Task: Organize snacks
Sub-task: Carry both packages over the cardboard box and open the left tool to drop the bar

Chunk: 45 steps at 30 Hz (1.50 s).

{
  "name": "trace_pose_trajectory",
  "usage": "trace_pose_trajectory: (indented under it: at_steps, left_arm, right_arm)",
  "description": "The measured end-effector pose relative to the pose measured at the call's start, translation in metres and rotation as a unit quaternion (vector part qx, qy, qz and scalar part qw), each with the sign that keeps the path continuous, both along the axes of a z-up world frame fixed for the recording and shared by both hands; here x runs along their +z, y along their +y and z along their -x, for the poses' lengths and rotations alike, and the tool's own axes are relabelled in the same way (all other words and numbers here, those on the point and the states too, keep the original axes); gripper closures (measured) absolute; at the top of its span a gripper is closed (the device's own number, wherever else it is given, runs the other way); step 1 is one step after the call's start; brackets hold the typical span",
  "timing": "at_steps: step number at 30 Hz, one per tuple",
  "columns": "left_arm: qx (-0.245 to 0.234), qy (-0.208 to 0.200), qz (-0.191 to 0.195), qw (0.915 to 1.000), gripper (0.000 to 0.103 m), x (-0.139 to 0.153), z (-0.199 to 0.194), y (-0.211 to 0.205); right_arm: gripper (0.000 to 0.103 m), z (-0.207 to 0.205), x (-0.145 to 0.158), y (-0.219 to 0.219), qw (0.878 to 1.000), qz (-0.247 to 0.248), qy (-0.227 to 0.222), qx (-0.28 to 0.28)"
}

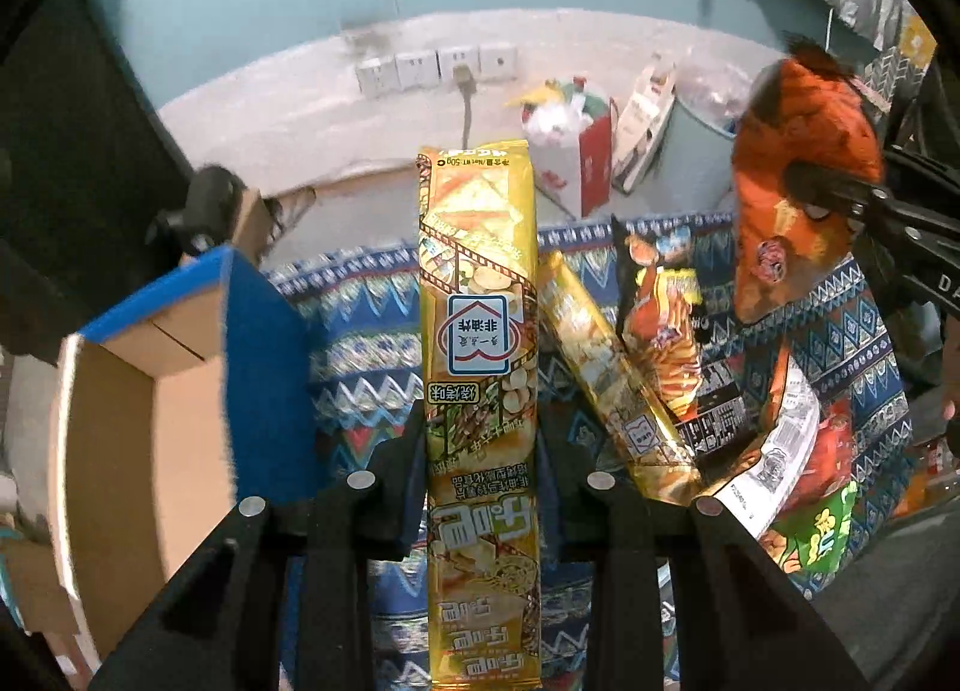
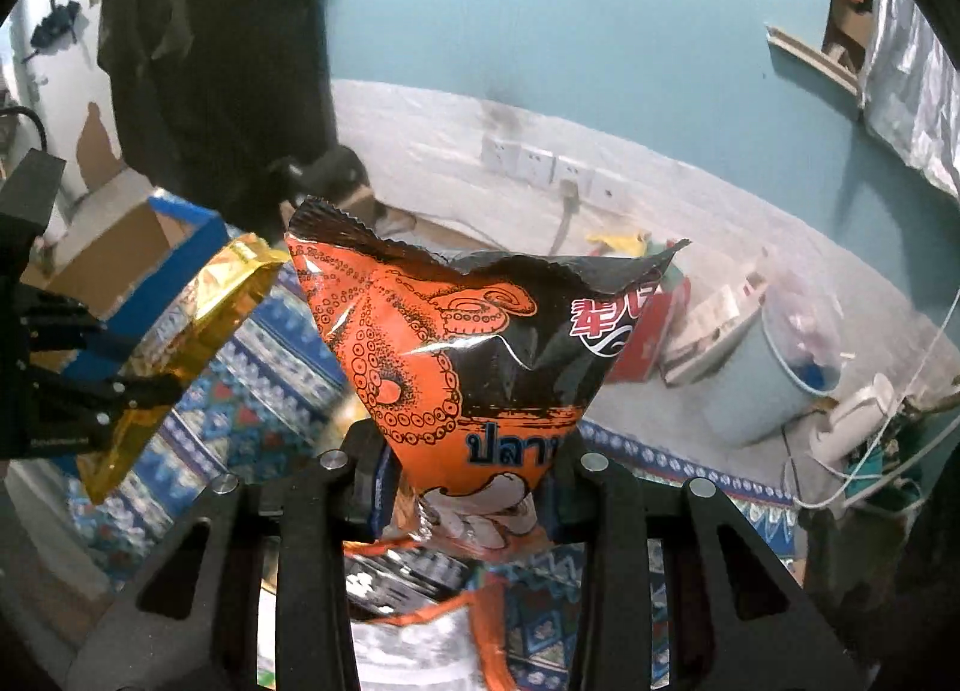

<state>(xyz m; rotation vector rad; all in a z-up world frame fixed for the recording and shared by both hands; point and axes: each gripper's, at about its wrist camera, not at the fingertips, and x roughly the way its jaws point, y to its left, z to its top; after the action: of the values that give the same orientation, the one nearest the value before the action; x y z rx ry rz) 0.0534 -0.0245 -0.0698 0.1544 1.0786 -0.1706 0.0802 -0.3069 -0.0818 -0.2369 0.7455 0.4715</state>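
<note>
Two snack packs are lifted off the patterned blue tablecloth (image 1: 360, 343) at once, one in each gripper. The left gripper (image 1: 480, 451) has its fingers clamped on the lower half of a long gold cracker pack (image 1: 477, 283), which stands upright between them with its printed face toward the camera; in the right wrist view the same pack (image 2: 180, 355) hangs at the left, pinched by the black fingers (image 2: 90, 391) of that tool. The right gripper (image 2: 474, 487) has its fingers closed on the bottom of an orange-and-black squid snack bag (image 2: 468, 349), whose crimped top edge points up and away; from the left wrist view this bag (image 1: 804, 168) appears high at the right, gripped by black fingers (image 1: 864, 199). Below, on the cloth, a second gold cracker pack (image 1: 606, 379) lies slanted, and a black-and-orange snack bag (image 1: 666, 319) lies just beside it, touching along its right edge. Nearer the cloth's right edge lies another bag showing a white label panel (image 1: 792, 439), with a green bag (image 1: 816, 529) below it. Off the left edge of the cloth stands an open cardboard box with blue outer sides (image 1: 180, 343), its flaps raised. Behind the table, on the pale floor by the teal wall, stand a row of wall sockets (image 1: 435, 66), a red-and-white paper bag (image 1: 576, 162) and a grey bin (image 1: 702, 150).
</note>
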Motion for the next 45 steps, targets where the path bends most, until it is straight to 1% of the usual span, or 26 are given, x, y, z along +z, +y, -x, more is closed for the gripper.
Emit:
trace_pose_trajectory:
  at_steps: [9,12,15,22,26,33,45]
  left_arm:
    - [0.023,-0.047,0.017,0.9985,0.072,0.037,0.016,0.037]
    - [0.029,-0.054,0.027,0.9977,0.072,0.045,0.019,0.049]
    - [0.038,-0.057,0.041,0.9968,0.072,0.051,0.021,0.062]
    - [0.066,-0.072,0.059,0.9935,0.072,0.058,0.026,0.094]
    - [0.086,-0.074,0.058,0.9919,0.072,0.058,0.027,0.116]
    - [0.126,-0.066,0.061,0.9879,0.072,0.050,0.031,0.160]
    - [0.192,-0.041,0.057,0.9789,0.072,0.021,0.042,0.233]
  right_arm:
    - [0.069,0.011,0.030,0.034,0.999,-0.023,-0.019,0.019]
    - [0.069,0.014,0.038,0.048,0.999,-0.031,-0.019,0.026]
    - [0.068,0.016,0.041,0.061,0.999,-0.032,-0.022,0.037]
    - [0.068,0.017,0.042,0.101,0.997,-0.040,-0.012,0.066]
    - [0.068,0.014,0.043,0.123,0.996,-0.043,-0.008,0.082]
    - [0.068,0.013,0.043,0.164,0.992,-0.052,0.006,0.116]
    - [0.068,0.017,0.037,0.243,0.981,-0.059,0.025,0.181]
